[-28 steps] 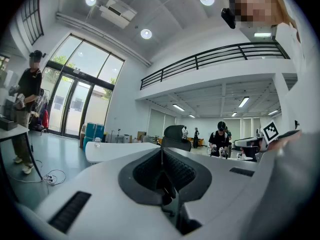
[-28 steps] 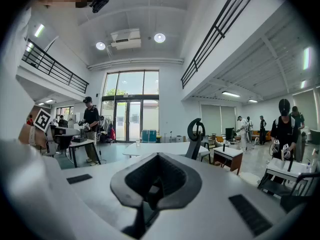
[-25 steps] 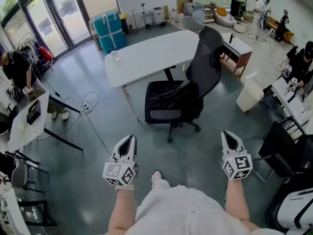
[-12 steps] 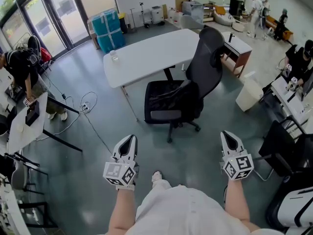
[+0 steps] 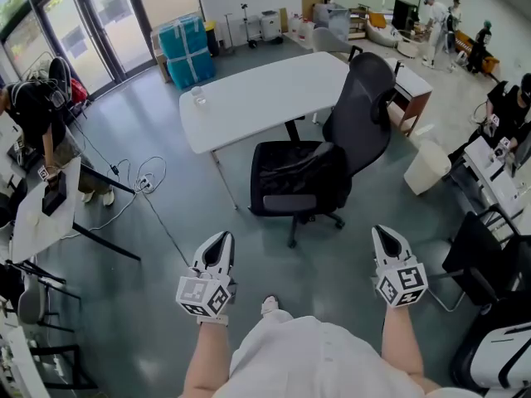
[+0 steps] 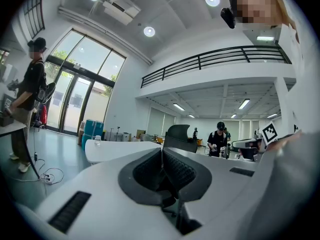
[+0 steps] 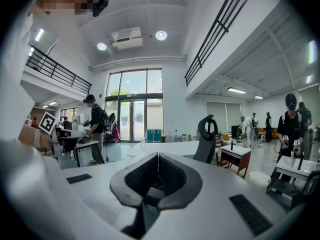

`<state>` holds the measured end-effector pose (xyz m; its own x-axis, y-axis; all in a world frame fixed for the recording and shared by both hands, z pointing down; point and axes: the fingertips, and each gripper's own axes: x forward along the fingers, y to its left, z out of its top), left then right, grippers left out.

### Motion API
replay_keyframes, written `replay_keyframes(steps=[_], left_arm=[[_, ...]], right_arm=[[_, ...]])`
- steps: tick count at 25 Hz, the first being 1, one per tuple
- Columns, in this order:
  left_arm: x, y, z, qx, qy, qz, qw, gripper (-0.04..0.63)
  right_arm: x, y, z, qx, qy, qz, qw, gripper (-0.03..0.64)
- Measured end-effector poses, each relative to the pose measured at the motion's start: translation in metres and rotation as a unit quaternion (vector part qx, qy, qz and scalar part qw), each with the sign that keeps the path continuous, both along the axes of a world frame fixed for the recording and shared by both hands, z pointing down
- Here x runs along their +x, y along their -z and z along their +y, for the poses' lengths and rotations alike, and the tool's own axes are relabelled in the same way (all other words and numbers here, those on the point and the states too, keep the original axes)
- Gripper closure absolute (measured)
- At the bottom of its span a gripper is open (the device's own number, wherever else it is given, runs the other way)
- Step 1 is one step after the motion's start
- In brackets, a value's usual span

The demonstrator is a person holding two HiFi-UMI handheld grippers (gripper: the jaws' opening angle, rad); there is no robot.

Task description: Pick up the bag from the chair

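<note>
A black office chair [image 5: 348,131] stands by the white table [image 5: 257,94] in the head view. A dark bag [image 5: 294,168] lies across its seat. My left gripper [image 5: 217,240] and right gripper [image 5: 387,235] hover well short of the chair, near my body, both shut with nothing between the jaws. The chair's back [image 6: 177,136] rises just beyond the left jaws in the left gripper view. In the right gripper view the chair [image 7: 206,141] stands past the right gripper [image 7: 158,155], with the seat hidden.
A small clear cup [image 5: 197,96] sits on the table. Teal boxes [image 5: 187,50] stand at the back. A person [image 5: 33,118] bends at a desk on the left, cables [image 5: 145,179] trail on the floor. More desks, chairs and people [image 5: 498,106] fill the right side.
The head view has shifted slightly, so the chair and table sit a little further right and nearer. Both grippers keep their places and stay shut.
</note>
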<state>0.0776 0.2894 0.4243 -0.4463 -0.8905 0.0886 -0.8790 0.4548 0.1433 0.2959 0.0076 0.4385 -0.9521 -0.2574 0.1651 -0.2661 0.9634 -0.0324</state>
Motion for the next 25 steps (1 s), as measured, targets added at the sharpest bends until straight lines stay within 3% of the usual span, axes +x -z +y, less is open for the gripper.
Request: replay_keyframes(steps=[12,25], left_arm=[[-0.089,0.014,-0.003,0.017,-0.016,-0.002,0.9997,0.565],[-0.122,0.002,0.001,0.023,-0.040,0.009,0.9989,0.565]], right_arm=[[-0.074,0.019,0.006,0.015,-0.023,0.000,1.000,0.598],[-0.099,0.001,0.023,0.007,-0.048,0.018,0.999,0.598]])
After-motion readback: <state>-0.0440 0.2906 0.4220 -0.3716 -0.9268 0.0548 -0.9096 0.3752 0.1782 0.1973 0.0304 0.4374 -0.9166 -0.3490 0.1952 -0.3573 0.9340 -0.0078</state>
